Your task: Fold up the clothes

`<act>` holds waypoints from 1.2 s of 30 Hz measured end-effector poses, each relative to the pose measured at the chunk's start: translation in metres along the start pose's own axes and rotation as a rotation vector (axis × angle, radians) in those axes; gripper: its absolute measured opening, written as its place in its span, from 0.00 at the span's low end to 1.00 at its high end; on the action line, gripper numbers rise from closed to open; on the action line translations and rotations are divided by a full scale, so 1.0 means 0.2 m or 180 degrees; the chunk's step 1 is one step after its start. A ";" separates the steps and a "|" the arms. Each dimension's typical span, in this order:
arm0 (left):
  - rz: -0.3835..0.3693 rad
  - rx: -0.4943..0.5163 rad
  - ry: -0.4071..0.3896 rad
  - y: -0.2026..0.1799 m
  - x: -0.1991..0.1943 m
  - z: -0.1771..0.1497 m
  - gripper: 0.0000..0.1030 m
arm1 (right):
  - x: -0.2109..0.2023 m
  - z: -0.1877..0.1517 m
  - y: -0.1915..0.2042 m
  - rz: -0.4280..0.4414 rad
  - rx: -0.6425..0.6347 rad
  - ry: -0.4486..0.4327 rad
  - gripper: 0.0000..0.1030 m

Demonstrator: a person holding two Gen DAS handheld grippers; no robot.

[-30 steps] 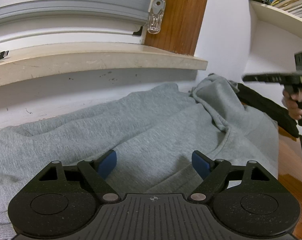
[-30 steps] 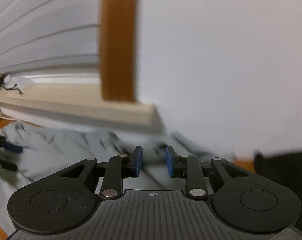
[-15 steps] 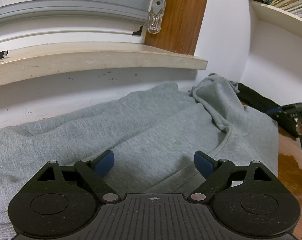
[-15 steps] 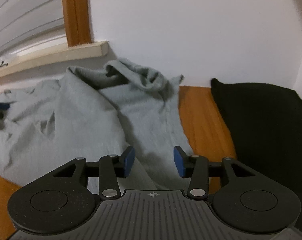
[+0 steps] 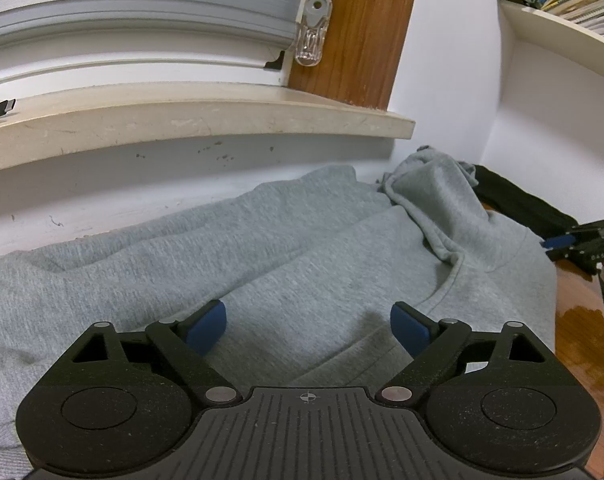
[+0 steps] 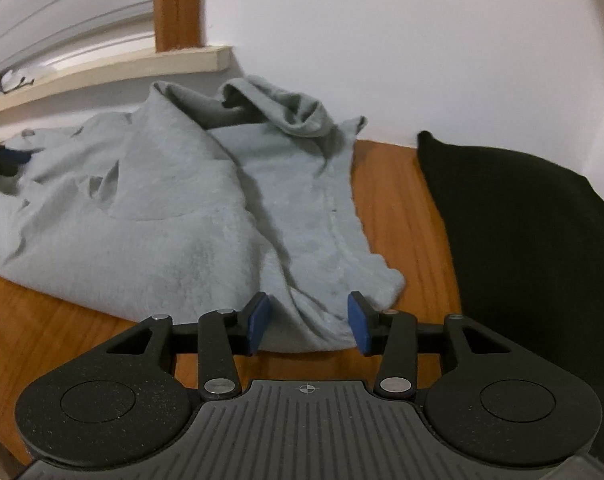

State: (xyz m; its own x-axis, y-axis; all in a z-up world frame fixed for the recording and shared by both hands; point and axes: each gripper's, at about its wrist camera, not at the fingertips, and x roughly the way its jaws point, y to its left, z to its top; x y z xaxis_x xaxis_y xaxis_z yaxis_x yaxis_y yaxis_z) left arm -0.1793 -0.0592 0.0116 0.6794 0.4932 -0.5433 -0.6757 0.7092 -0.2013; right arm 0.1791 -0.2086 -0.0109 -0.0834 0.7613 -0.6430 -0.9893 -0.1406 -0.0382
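Note:
A grey sweatshirt (image 5: 302,248) lies spread and rumpled on a wooden table, its hood bunched against the wall. My left gripper (image 5: 308,328) hovers low over the middle of the cloth, jaws wide open with nothing gripped. In the right wrist view the sweatshirt (image 6: 150,216) reaches toward me, and my right gripper (image 6: 308,322) stands open astride its near corner hem. The blue pads flank the fabric without pressing it. The right gripper (image 5: 574,240) also shows at the far right of the left wrist view, and the left gripper (image 6: 6,158) at the far left of the right wrist view.
A black garment (image 6: 522,220) lies on the table (image 6: 398,208) right of the sweatshirt. A stone window sill (image 5: 182,116) and a blind run along the back wall, with a wooden frame (image 5: 362,28). A shelf of books (image 5: 562,0) hangs at the upper right.
My right gripper has come down from facing the wall to the sweatshirt's near corner, and its jaws have widened. The left gripper has stayed where it was.

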 end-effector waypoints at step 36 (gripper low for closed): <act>0.0017 0.0006 0.0014 -0.02 0.00 0.00 0.91 | -0.09 -0.06 -0.03 0.0004 0.0012 -0.0125 0.30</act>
State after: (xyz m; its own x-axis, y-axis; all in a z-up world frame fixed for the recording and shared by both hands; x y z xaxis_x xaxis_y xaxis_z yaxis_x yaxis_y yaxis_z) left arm -0.1768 -0.0618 0.0127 0.6746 0.4946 -0.5480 -0.6787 0.7075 -0.1969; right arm 0.1873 -0.2293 -0.0078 -0.0890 0.7854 -0.6125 -0.9897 -0.1392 -0.0346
